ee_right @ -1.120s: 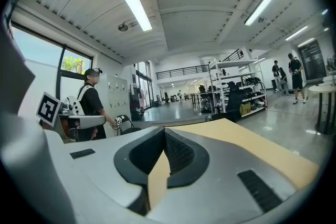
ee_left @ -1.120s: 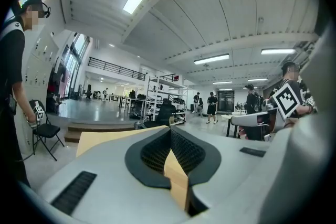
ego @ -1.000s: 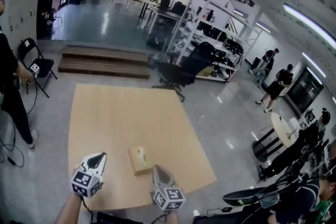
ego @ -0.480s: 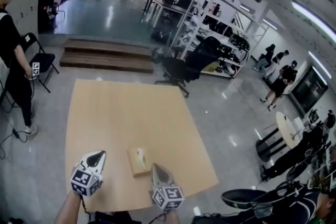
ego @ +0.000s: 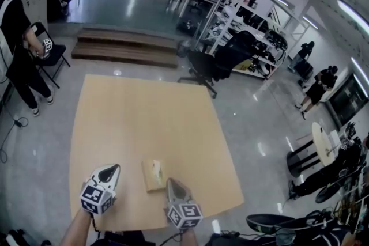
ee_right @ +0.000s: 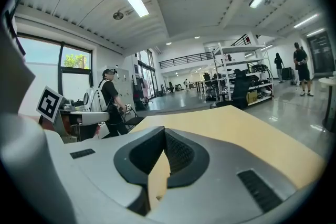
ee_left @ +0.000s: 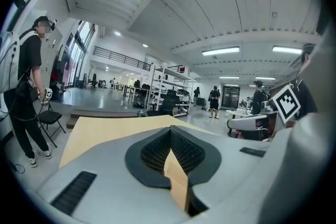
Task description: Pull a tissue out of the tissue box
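A tan tissue box (ego: 153,174) with a bit of white tissue in its top slot lies near the front of the light wooden table (ego: 144,118). My left gripper (ego: 113,168) hovers just left of the box, jaws shut with nothing between them. My right gripper (ego: 171,182) sits at the box's near right corner, also shut and empty. In the left gripper view the shut jaws (ee_left: 170,131) point across the bare tabletop; the right gripper view (ee_right: 164,131) shows the same. The box shows in neither gripper view.
A person (ego: 20,43) stands by a folding chair (ego: 52,55) off the table's far left corner. A black office chair (ego: 202,69) and wooden steps (ego: 127,46) lie beyond the far edge. Shelving, desks and more people are farther right.
Both grippers have sunk slightly and stay either side of the box, jaws still shut. The head view has shifted, and the person at the left shows more fully.
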Motion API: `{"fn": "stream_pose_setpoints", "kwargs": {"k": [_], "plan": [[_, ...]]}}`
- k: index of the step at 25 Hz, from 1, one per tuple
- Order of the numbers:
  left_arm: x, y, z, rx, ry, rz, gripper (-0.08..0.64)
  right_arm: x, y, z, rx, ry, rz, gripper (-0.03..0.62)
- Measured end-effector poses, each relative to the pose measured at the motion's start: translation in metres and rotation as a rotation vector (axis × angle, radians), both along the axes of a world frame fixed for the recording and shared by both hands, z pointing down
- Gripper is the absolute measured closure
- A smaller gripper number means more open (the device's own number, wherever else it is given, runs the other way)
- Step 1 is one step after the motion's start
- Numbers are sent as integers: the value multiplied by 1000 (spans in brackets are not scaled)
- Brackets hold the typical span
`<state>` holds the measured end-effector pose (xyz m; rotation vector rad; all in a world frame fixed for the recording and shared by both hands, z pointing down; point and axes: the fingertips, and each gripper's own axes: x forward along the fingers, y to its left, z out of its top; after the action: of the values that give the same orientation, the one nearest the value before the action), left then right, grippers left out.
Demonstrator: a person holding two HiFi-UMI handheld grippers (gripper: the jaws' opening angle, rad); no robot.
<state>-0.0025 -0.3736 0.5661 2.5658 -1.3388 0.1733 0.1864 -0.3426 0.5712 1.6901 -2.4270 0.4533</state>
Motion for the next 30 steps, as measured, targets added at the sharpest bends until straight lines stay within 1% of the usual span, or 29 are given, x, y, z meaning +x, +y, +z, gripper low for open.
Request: {"fn": "stream_pose_setpoints", "kwargs": {"k": [7, 16, 21, 30], "plan": [[3, -2, 25, -54, 4, -24, 552, 3, -2, 26, -62, -3, -9, 581], [10, -6, 54, -114, -11, -24, 552, 7, -8, 58, -124, -2, -19, 581], [5, -7, 68, -152, -19, -32, 553, -2, -7, 73, -159, -8, -30, 581], [6, -3, 98, -211, -28, -38, 552, 2, -2, 103, -210, -14, -45, 581]]}}
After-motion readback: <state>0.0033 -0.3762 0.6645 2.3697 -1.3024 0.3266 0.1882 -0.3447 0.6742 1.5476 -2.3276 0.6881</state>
